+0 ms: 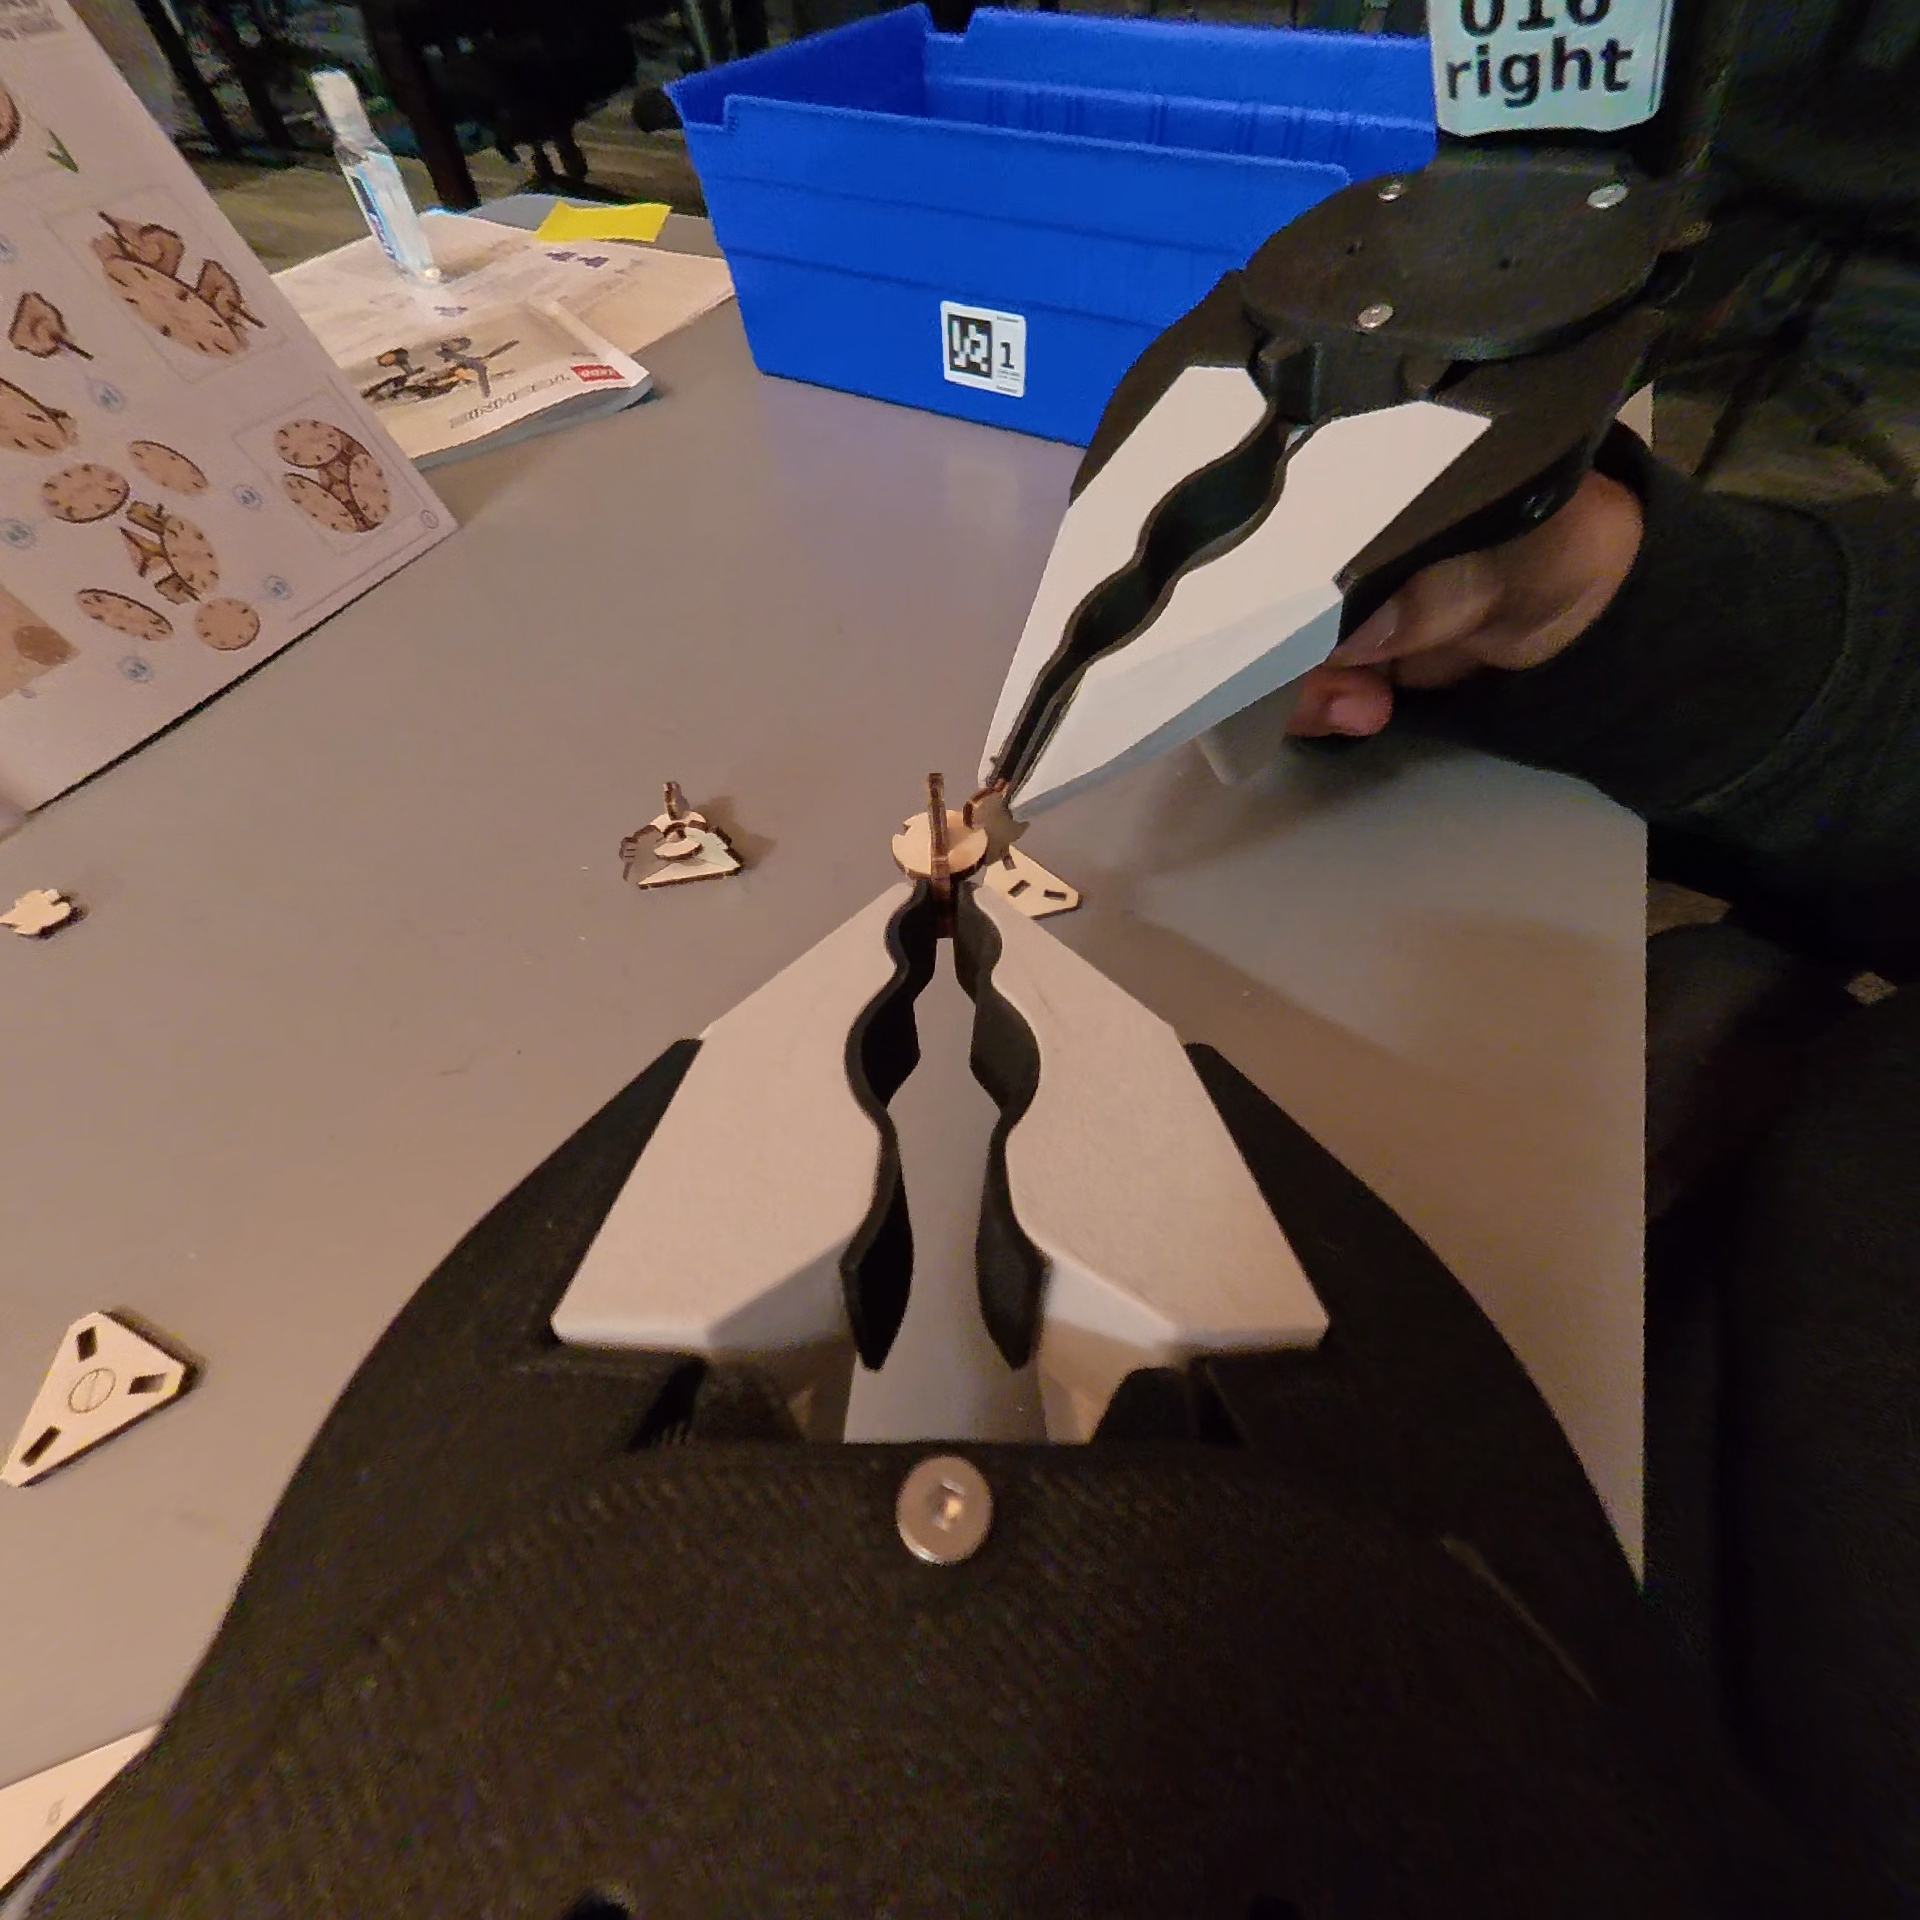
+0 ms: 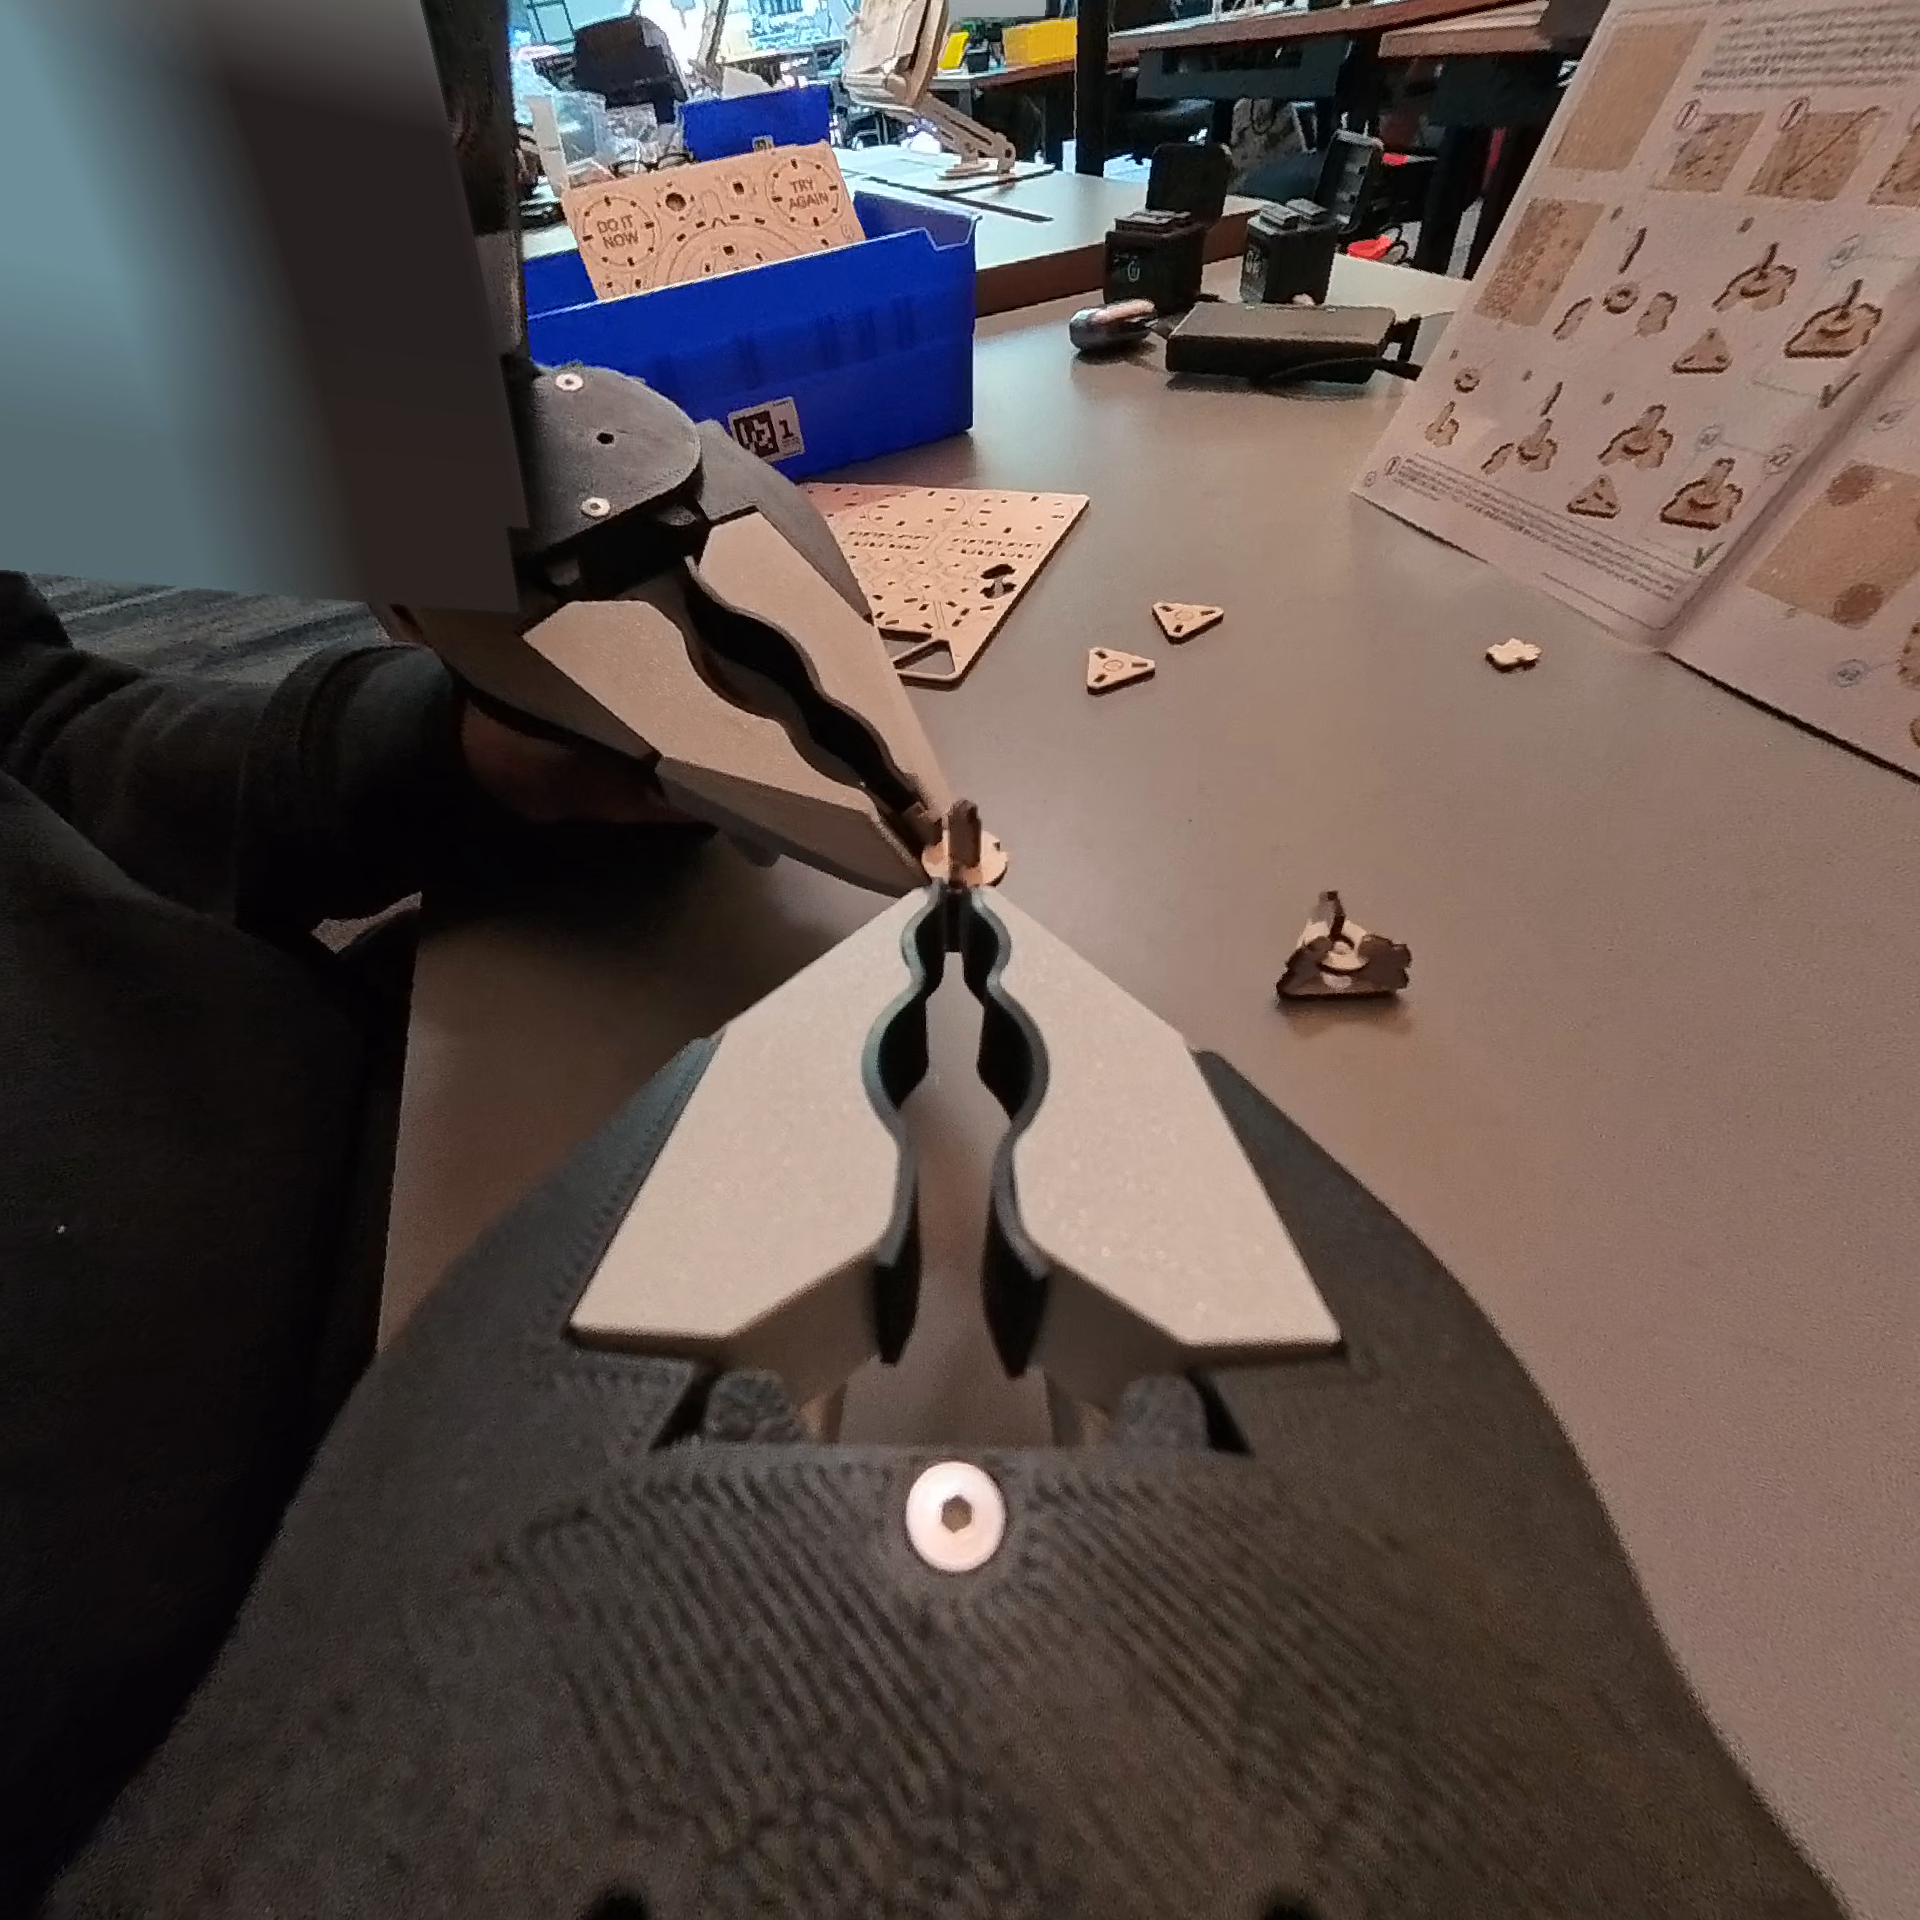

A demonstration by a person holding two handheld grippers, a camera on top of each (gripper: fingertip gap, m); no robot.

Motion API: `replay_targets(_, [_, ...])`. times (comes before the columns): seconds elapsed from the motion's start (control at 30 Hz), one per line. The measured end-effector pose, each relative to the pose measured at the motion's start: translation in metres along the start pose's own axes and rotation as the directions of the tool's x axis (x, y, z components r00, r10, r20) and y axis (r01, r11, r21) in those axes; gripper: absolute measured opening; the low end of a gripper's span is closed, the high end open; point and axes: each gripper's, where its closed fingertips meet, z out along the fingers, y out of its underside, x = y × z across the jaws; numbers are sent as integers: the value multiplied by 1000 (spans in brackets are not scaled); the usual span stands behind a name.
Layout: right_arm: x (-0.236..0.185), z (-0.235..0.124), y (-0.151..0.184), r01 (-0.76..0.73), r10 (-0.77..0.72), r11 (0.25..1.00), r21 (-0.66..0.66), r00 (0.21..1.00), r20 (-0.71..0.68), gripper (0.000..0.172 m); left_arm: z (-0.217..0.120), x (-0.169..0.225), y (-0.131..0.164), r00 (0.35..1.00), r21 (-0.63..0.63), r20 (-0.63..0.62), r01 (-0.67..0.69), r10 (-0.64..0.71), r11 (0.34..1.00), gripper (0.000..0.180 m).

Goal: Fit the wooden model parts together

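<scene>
Here, a grey table fills both views, with a blue bin at the upper centre of the left wrist view and a printed assembly sheet at its upper left.

The left gripper reaches in from the bottom centre, its 2 jaws clenched on the lower end of a thin upright wooden peg that passes through a small round wooden disc. This assembly sits mid-frame, lifted just clear of the table.

The right gripper slants down from the upper right, its jaws pinched on a tiny notched wooden piece held right beside the disc; whether they touch is unclear.

Loose flat plywood bits lie around: a triangular plate at lower left, and a small finished assembly left of centre.

These laser-cut parts look very light, stiff and thin, probably easy to snap. Flat faces likely offer the surest hold, gripped gently near the joint.
</scene>
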Motion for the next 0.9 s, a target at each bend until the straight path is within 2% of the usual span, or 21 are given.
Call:
replay_targets(0.13, [2, 3, 4, -1, 0, 1000, -27, 999, -32, 1, 2, -3, 4, 998, -39, 53, -39, 41, 999, 0])
replay_targets(0.23, [3, 4, 1, -7, 6, 1000, -11, 999, -53, 1, 0, -3, 2, 999, -20, 38, 9, -8, 1000, 0])
replay_targets(0.37, [6, 8, 2, 24, -27, 999, -31, 993, -119, 1, 1, -7, 5, 998, -39, 68, 7, -4, 999, 0])
replay_targets(0.63, [9, 10, -7, 94, -90, 996, 9, 974, -205, 1, 0, -13, 2, 992, -9, 39, 119, -119, 993, 0])
replay_targets(0.8, [8, 2, -16, 98, -83, 992, 83, 981, -174, 24, -3, -19, 3, 974, 9, -1, 226, -226, 974, 0])
replay_targets(0.9, [6, 0, -15, 183, -170, 981, 64, 971, -171, 32, -4, -21, 5, 951, 8, -50, 306, -305, 952, 0])
